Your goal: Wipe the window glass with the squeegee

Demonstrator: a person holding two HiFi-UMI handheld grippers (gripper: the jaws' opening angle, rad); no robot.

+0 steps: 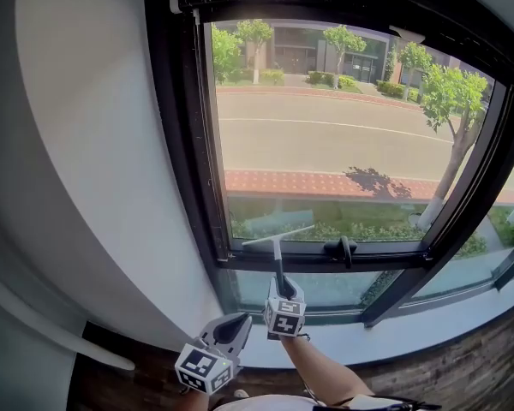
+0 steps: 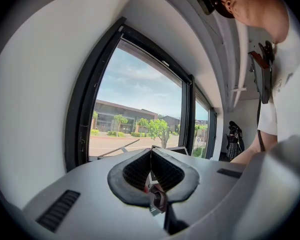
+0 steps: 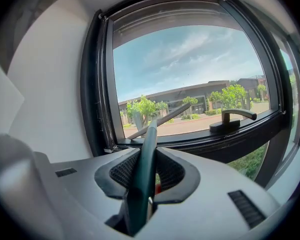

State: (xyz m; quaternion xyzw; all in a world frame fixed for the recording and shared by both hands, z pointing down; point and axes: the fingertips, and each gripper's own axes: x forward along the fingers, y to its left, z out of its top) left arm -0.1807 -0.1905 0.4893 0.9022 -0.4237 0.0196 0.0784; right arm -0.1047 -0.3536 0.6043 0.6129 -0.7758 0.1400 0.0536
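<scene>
Right tongs (image 3: 147,156) tight round squeegee (image 3: 150,133)

The large clear glass pane (image 1: 325,135) is free above the dark-handled squeegee (image 1: 277,259). Just right of its blade, a black lever handle (image 1: 349,248) sticks out from the black metal bottom rail (image 1: 385,259) (quite near). At the left, the black frame upright (image 1: 193,144) and the plain white wall (image 1: 94,144) close the way.
</scene>
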